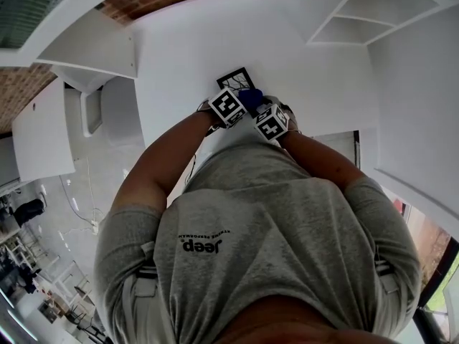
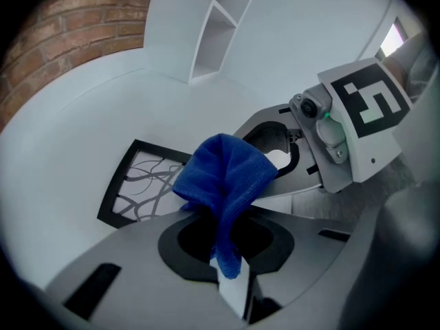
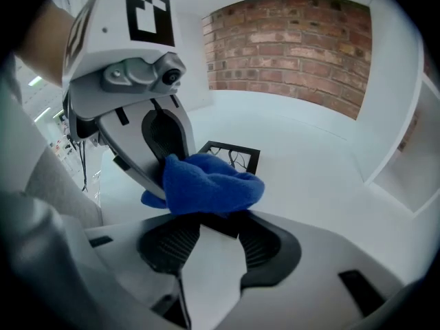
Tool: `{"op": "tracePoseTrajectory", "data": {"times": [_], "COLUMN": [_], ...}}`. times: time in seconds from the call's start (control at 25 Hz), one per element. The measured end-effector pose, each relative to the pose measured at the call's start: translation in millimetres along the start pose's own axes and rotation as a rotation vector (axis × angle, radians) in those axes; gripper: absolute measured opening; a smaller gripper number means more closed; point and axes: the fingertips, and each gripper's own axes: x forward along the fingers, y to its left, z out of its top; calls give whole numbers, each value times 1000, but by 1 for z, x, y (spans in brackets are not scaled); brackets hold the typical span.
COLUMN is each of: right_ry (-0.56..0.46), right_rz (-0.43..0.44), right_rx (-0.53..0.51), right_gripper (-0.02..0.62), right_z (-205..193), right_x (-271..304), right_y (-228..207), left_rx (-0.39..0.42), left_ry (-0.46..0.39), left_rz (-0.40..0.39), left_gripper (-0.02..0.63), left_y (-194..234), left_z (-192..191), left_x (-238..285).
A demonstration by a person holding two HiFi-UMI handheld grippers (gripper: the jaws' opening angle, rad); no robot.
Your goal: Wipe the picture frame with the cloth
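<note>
A blue cloth (image 2: 223,174) hangs bunched from my left gripper (image 2: 227,253), which is shut on its lower end. The black picture frame (image 2: 141,181), with a line drawing inside, lies flat on the white table (image 2: 82,115) just beyond and left of the cloth. In the right gripper view the cloth (image 3: 210,184) sits right past the tips of my right gripper (image 3: 210,246), whose jaws stand open with only bare table between them. The frame (image 3: 237,155) shows behind the cloth. From the head view both grippers meet over the near corner of the frame (image 1: 235,77), with the cloth (image 1: 250,97) between them.
A white shelf unit (image 1: 373,13) stands at the table's far right. A brick wall (image 3: 289,40) runs behind the table. The person's torso covers the near table edge in the head view.
</note>
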Motion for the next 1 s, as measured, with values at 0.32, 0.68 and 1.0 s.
{"op": "tracePoseTrajectory", "data": {"times": [0.32,0.68,1.0], "right_ry": [0,14,28], "right_rz": [1,5,8], "right_rx": [-8,-6,2], "right_gripper": [176,177,178], "right_z": [-1,1,2], "right_x": [0,0,3], "right_y": [-2,0,-2], "left_rx": [75,36,-99], "left_ry": [21,70,-129], "left_rz": [24,19,50], "left_gripper": [60,60,60], "left_y": [-8,-9,-5], "left_z": [-21,-90,-91], "left_x": [-7,-18,-41]}}
